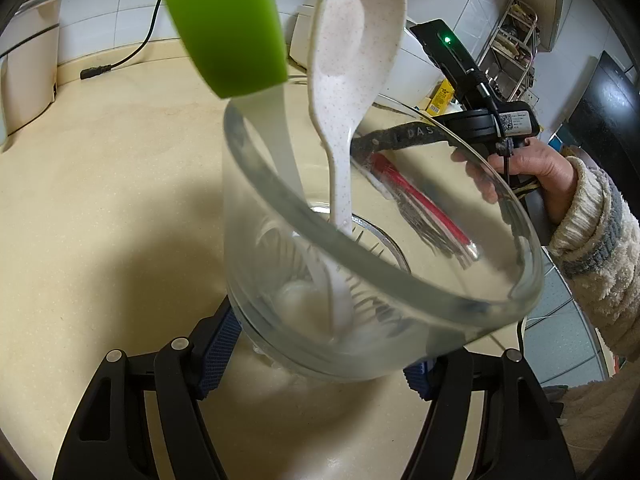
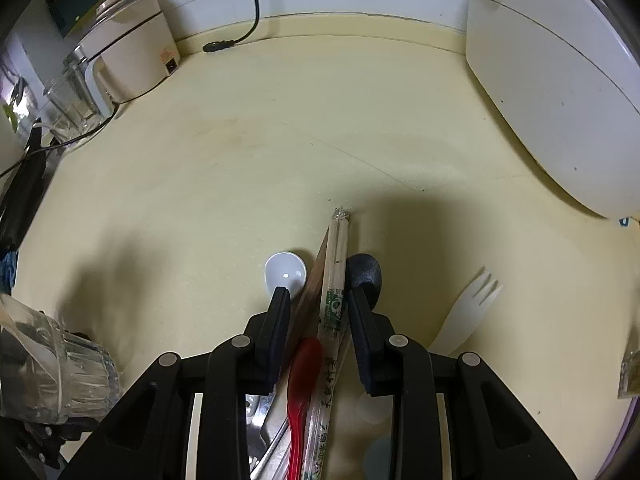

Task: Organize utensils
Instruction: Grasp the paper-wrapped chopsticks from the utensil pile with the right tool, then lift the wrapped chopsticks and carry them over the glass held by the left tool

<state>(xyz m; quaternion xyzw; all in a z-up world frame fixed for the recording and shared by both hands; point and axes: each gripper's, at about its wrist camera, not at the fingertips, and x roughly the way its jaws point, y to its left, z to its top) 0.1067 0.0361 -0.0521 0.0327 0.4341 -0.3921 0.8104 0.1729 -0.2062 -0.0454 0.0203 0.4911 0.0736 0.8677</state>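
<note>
My left gripper [image 1: 320, 360] is shut on the base of a clear glass jar [image 1: 256, 208], blue pads on either side. A green spatula [image 1: 224, 24] and a speckled white spoon [image 1: 352, 32] stand in the jar. My right gripper [image 2: 317, 294] points down over a pile on the counter, its jaws apart. A wrapped pair of bamboo chopsticks [image 2: 336, 264] and a brown stick [image 2: 314, 280] lie between the fingers, unpressed. A red plastic spoon [image 2: 304, 364], a white spoon [image 2: 285, 270], a black spoon [image 2: 363, 272] and a white plastic fork [image 2: 468, 308] lie around them. The jar [image 2: 52, 364] shows at lower left.
A white rice cooker [image 2: 552, 92] fills the back right of the cream counter. A cream appliance [image 2: 128, 48] and a glass jug [image 2: 72, 92] stand at the back left, with a loose power plug [image 2: 218, 45] by the wall. A hand in a fuzzy sleeve [image 1: 592, 248] holds the right gripper.
</note>
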